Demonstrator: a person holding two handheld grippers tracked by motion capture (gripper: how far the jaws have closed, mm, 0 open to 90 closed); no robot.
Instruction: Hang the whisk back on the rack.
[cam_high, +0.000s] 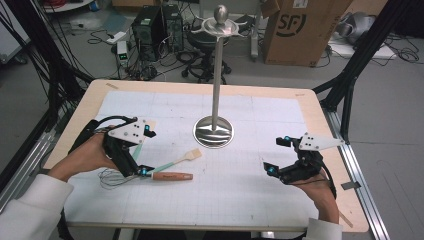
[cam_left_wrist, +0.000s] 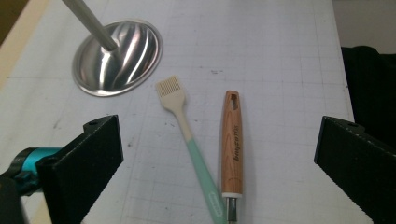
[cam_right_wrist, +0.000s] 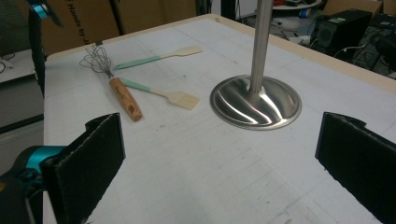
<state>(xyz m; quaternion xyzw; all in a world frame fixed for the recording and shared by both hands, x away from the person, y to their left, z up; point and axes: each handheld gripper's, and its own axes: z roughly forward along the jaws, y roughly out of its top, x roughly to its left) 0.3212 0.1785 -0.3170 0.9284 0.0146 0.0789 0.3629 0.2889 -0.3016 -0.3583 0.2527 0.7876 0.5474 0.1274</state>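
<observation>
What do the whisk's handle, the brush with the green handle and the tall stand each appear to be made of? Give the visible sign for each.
Whisk handle: probably wood, matt, with brown grain and a printed mark.
Brush: likely silicone or plastic, matt; cream ribbed head, mint green handle; the look leaves it open.
Stand: polished metal, probably steel; its domed base mirrors light in bright streaks.

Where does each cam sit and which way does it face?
High view: above the person's side, looking forward and down on the table; forearms, left gripper and right gripper show.
Left gripper view: rides the left gripper, looking down at the whisk and brush; own open jaws show.
Right gripper view: low, looking across the table; own open jaws show.
Shared: the stand, whisk and brush.
</observation>
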